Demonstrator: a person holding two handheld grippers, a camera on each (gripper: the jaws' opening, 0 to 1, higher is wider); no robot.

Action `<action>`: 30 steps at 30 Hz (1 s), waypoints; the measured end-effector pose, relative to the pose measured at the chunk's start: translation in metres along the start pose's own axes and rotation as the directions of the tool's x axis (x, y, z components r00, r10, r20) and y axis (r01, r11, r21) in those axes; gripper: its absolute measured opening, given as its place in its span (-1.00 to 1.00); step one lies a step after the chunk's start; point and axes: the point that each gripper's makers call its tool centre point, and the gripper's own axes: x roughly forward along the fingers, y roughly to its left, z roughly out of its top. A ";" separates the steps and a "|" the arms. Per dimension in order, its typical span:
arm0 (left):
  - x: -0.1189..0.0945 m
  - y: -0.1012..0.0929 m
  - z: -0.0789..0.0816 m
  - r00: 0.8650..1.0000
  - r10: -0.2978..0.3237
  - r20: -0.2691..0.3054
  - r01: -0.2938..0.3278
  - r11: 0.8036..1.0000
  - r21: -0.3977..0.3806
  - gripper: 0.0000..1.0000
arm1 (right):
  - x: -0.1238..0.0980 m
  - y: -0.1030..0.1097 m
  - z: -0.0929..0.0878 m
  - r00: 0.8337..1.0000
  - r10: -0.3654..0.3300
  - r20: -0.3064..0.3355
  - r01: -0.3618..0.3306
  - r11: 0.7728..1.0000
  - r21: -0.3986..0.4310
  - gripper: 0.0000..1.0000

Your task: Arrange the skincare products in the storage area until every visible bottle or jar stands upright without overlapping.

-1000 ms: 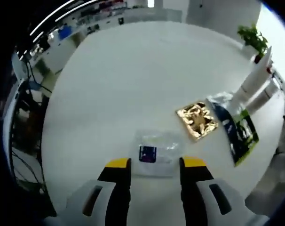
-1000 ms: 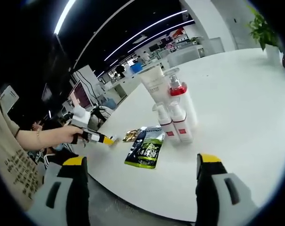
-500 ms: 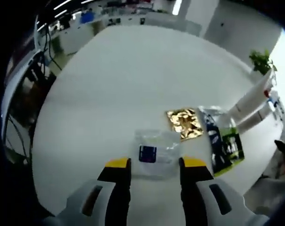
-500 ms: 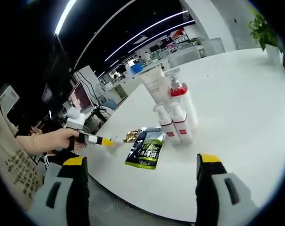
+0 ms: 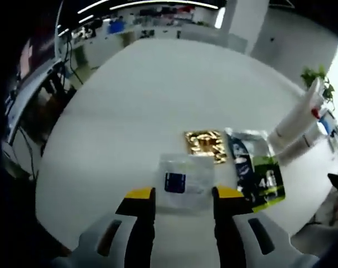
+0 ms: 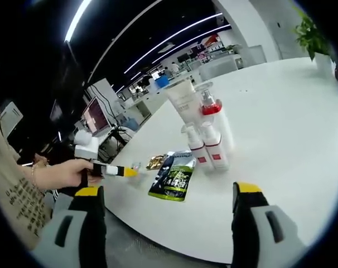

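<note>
A clear plastic sachet (image 5: 183,181) with a dark blue label is seen flat on the white round table (image 5: 141,106) in the left gripper view, just ahead of the left gripper (image 5: 178,196), whose yellow-tipped jaws are held apart on either side of its near edge; whether they touch it cannot be told. Beyond the sachet, a crinkled gold foil packet (image 5: 205,144) lies flat, and beside that a dark green-and-black pouch (image 5: 252,174) is laid with its long axis running away from the camera. Near the table's far edge, white bottles (image 5: 294,125) are partly cut off and blurred in this view. In the right gripper view the same group is seen standing upright: a tall white tube (image 6: 183,100), a bottle with a red collar (image 6: 211,111), and two small pump bottles with red labels (image 6: 205,146), close together. The right gripper (image 6: 166,198) is held wide open above the table edge, with nothing between its jaws. The label text on the pouch cannot be read. A hand (image 6: 60,174) is seen gripping the left gripper.
</note>
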 end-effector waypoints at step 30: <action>0.023 -0.031 -0.021 0.998 0.023 -0.053 -0.023 1.000 -0.013 -0.20 | -0.001 -0.001 0.003 1.000 0.000 0.016 0.000 1.000 0.007 0.89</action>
